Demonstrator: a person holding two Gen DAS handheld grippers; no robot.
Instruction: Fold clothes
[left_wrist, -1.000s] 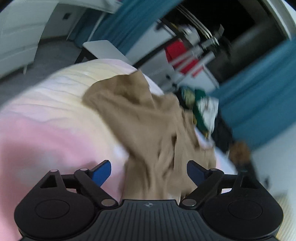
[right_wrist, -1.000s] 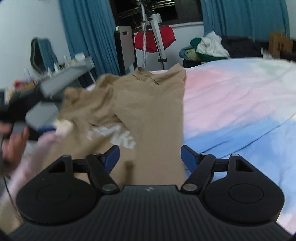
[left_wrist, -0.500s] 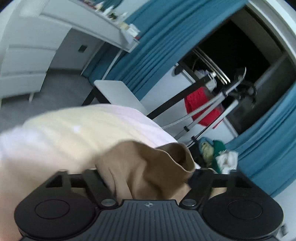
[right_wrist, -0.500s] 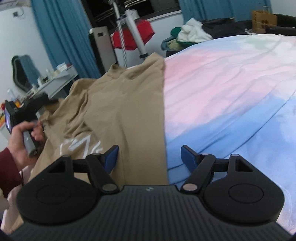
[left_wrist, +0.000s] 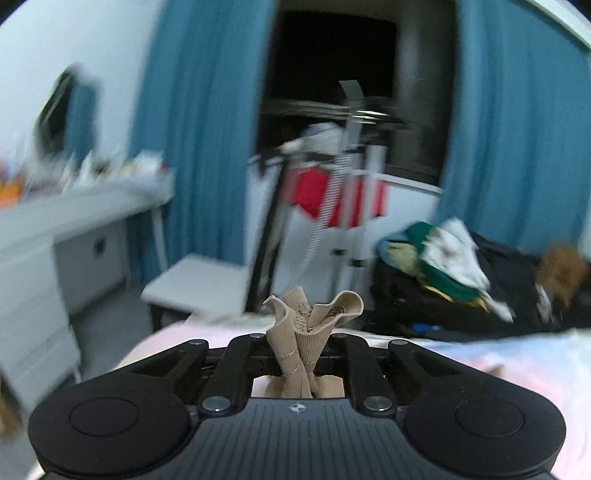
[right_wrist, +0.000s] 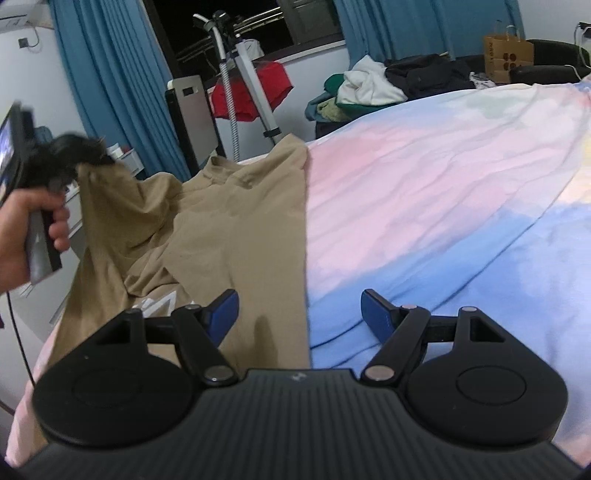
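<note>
The tan shirt (right_wrist: 236, 221) lies on the bed (right_wrist: 424, 192), filling the lower left of the right wrist view, its right edge running straight down the frame. Its left side is crumpled and pulled up toward the upper left, where the left gripper (left_wrist: 301, 354), held in a hand (right_wrist: 26, 229), pinches a bunch of ribbed hem or cuff between its pressed-together fingers. The right gripper (right_wrist: 299, 310) hovers low over the shirt's straight edge, fingers spread and empty. To fold well, I judge the raised cloth should be kept taut and carried evenly, with the flat side pinned so the edge stays straight.
</note>
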